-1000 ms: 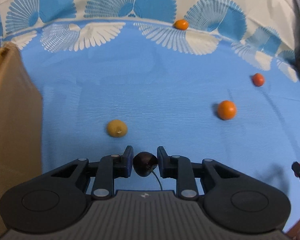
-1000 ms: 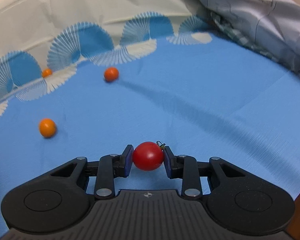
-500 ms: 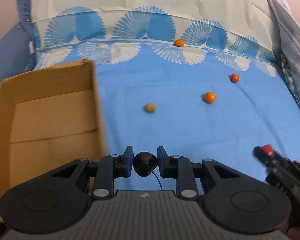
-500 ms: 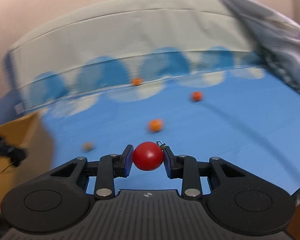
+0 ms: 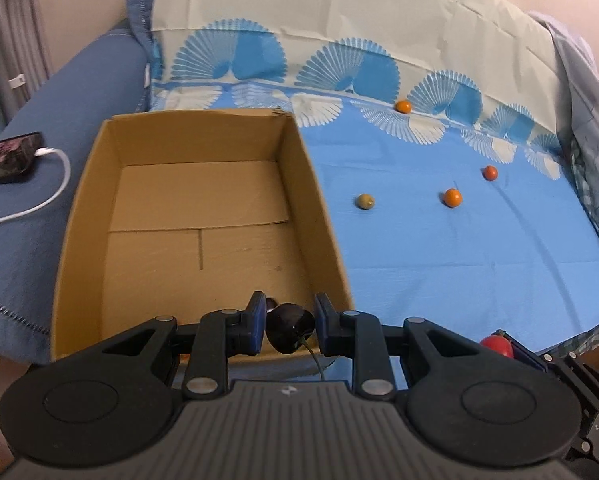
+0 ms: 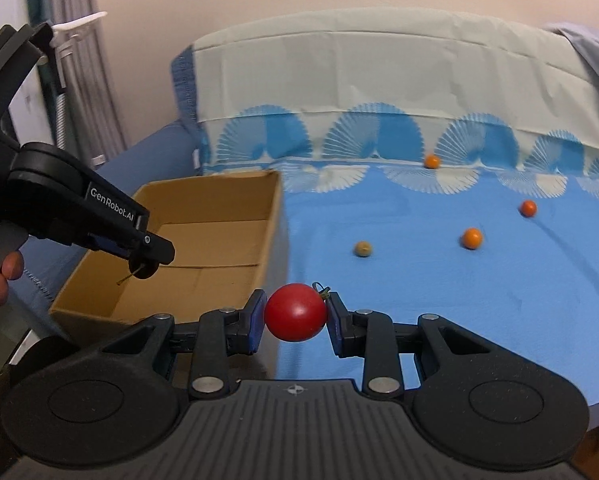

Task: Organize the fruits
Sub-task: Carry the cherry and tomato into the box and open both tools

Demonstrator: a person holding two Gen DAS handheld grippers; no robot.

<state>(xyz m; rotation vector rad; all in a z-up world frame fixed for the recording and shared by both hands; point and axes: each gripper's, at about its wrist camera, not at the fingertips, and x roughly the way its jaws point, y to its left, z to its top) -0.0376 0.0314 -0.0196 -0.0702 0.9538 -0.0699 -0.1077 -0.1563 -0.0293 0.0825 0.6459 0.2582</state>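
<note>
My left gripper (image 5: 290, 327) is shut on a dark cherry (image 5: 289, 327) with a thin stem, held over the near edge of an open cardboard box (image 5: 323, 216). My right gripper (image 6: 295, 318) is shut on a red tomato (image 6: 295, 312), held in the air right of the box (image 6: 273, 216). The left gripper also shows in the right wrist view (image 6: 143, 258), above the box. On the blue sheet lie a yellow-green fruit (image 5: 365, 201), two orange fruits (image 5: 452, 198) (image 5: 403, 106) and a red-orange fruit (image 5: 489, 173).
A phone (image 5: 7, 158) on a white cable lies on the dark blue blanket left of the box. A pale patterned cover (image 5: 591, 128) is bunched at the right. The sheet rises up a backrest (image 5: 339, 32) at the far side.
Both grippers have risen and pulled back and left with their fruit. The box has come fully into the left wrist view, and the cherry now hangs over its near edge.
</note>
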